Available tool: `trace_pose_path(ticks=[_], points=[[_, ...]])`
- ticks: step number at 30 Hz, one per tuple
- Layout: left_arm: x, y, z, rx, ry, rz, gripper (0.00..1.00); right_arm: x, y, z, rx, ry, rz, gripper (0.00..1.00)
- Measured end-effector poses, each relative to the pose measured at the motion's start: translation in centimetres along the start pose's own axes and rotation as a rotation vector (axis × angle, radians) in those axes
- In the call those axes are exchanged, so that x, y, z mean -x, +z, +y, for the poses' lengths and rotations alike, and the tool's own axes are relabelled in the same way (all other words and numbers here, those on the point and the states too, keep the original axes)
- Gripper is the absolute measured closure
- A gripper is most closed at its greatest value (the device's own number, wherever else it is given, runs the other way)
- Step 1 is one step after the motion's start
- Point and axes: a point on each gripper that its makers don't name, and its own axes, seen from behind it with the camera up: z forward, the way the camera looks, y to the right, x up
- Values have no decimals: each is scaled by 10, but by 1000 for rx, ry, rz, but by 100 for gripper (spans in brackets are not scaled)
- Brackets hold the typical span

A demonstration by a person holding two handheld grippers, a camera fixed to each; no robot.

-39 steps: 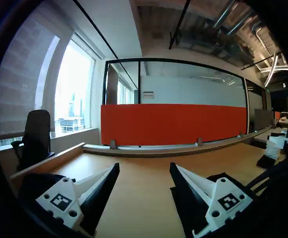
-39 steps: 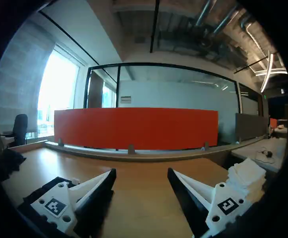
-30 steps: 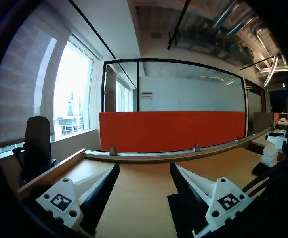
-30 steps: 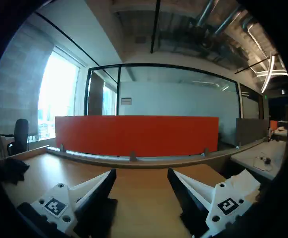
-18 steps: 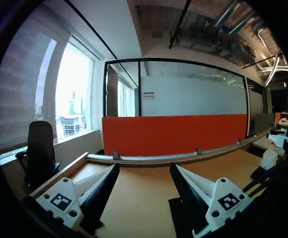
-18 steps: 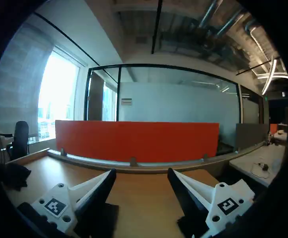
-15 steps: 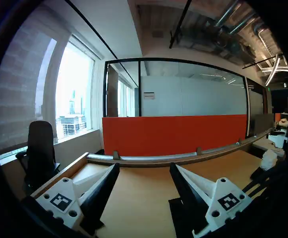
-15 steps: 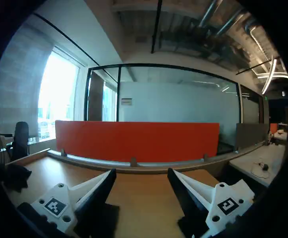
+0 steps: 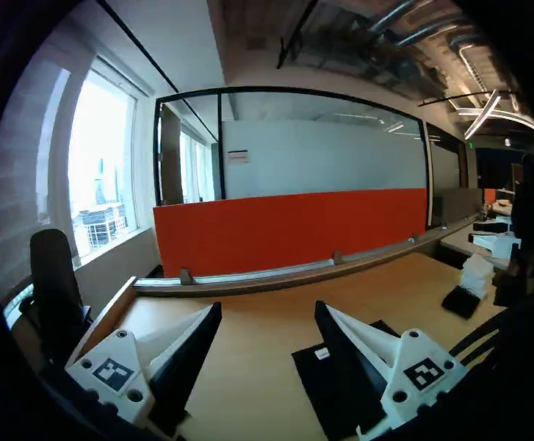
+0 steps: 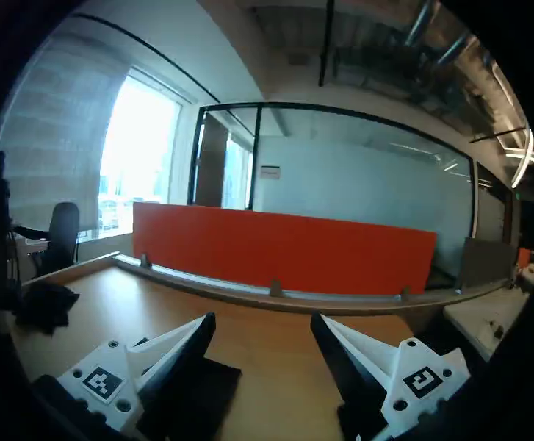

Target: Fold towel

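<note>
A flat black towel (image 9: 312, 371) with a small white tag lies on the wooden desk (image 9: 267, 338), partly under the right finger of my left gripper (image 9: 267, 307). That gripper hovers above the desk, open, with nothing between its fingers. In the right gripper view the same black towel (image 10: 211, 386) shows below the left finger of my right gripper (image 10: 261, 317), which is also open and holds nothing. The near part of the towel is hidden behind the fingers in both views.
An orange partition (image 9: 289, 228) runs along the desk's far edge. A white stack of folded towels (image 9: 480, 268) and a black item (image 9: 460, 301) sit at the far right. A crumpled black cloth (image 10: 45, 303) lies at the left. Office chairs (image 9: 52, 287) stand by the window.
The left gripper view has swung right and dipped, showing more of the black towel and its tag. The right gripper view has swung left, bringing the towel's edge into sight. Both grippers stay open.
</note>
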Motion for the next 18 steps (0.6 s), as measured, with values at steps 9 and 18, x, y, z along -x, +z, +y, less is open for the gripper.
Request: trace_pose_path(ticks=[9, 18], points=[[14, 4, 17, 99, 40, -58, 6, 5, 1, -23, -115, -51, -54, 0], [35, 5, 40, 195, 62, -121, 6, 26, 0, -40, -201, -68, -129, 0]])
